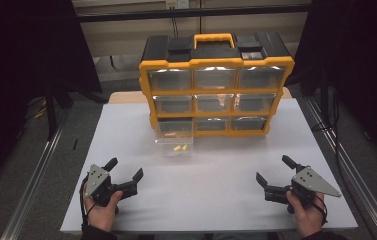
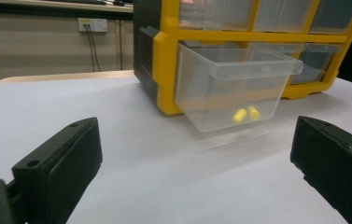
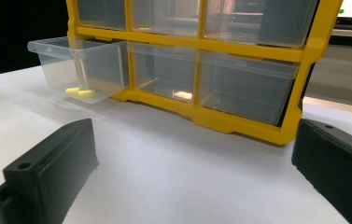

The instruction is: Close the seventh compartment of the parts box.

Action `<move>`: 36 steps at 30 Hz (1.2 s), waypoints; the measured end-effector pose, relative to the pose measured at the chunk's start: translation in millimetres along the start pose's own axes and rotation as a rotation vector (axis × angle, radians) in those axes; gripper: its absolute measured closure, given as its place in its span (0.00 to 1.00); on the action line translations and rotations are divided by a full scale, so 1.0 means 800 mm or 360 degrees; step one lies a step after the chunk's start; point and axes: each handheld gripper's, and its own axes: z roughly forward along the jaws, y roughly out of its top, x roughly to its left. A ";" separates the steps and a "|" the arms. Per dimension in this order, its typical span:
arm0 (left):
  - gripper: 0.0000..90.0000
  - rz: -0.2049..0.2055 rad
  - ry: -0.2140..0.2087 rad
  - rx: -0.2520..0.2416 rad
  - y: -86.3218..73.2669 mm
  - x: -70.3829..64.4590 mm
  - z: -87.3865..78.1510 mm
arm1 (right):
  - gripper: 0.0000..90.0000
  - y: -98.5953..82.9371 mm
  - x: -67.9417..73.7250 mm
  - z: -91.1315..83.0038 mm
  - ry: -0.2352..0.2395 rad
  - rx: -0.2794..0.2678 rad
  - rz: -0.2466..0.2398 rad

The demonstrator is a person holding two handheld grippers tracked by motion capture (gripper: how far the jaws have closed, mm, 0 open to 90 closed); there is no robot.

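Left gripper (image 1: 126, 181): jaws spread, nothing held, resting near table (image 1: 216, 200) edge.
Drawer (image 2: 232, 88): bottom-left of organizer (image 1: 216, 85), pulled out; thin clear plastic, probably light, slippery; grip front lip.
Yellow pieces (image 2: 246, 114): inside drawer.
Right gripper (image 1: 272, 182): spread, empty.

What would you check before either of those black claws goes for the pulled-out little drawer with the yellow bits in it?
1. Left gripper jaws wide apart and holding nothing: ok.
2. Right gripper jaws wide apart and holding nothing: ok.
3. Bottom-left drawer pulled out of the yellow organizer: ok.
4. Two yellow pieces lying loose in the drawer, seen through its clear wall: ok.
5. Bare white table between both grippers and the drawer, nothing in the way: ok.
6. Whether the drawer will slide or tip when touched: cannot tell.
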 end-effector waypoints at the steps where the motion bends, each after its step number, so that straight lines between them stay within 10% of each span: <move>1: 0.02 0.0004 -0.0005 -0.0006 0.001 0.000 0.001 | 0.00 0.000 0.000 0.000 0.0002 0.0001 -0.0002; 22: 0.06 0.0068 -0.0286 0.0138 0.015 -0.013 0.025 | 0.00 -0.001 0.000 0.000 0.0011 0.0012 -0.0001; 36: 0.04 0.0092 -0.0491 0.0071 0.029 -0.044 0.055 | 0.00 -0.001 -0.001 -0.002 0.0007 0.0012 0.0008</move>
